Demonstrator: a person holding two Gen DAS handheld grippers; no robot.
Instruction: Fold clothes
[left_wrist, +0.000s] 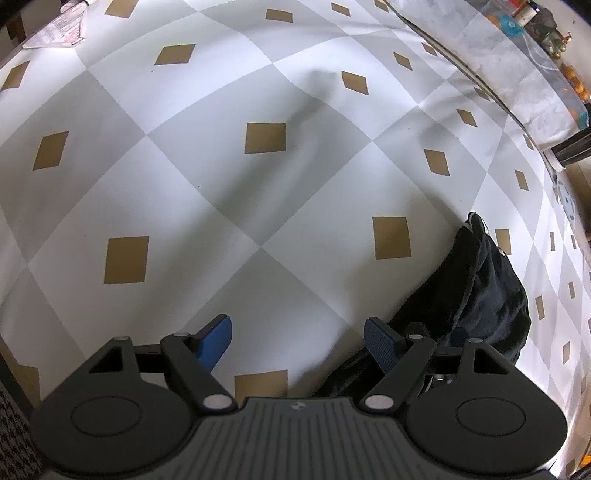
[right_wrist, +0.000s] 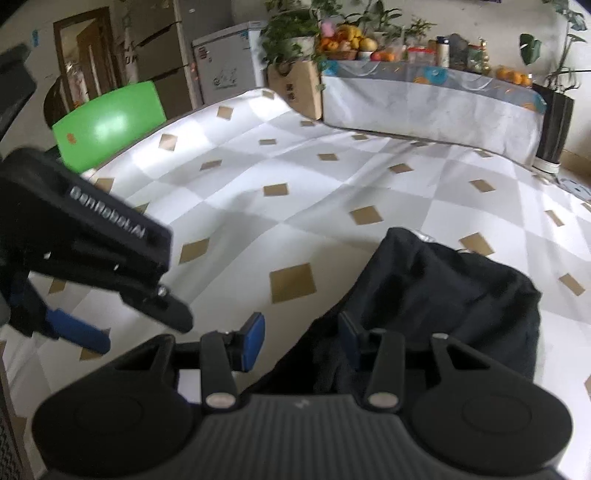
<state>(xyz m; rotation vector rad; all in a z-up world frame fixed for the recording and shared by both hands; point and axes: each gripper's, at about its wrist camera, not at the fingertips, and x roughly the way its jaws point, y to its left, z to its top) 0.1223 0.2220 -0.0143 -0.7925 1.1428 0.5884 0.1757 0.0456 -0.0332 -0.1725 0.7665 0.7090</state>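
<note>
Green chair (right_wrist: 110, 122) only in right-wrist view

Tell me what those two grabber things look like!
Both look alike. The left gripper and the right gripper have black plastic arms with silver rivets, two round black discs at the base, a ribbed grey plate between them, and blue ridged pads on the fingers. The left one's side carries white lettering.
</note>
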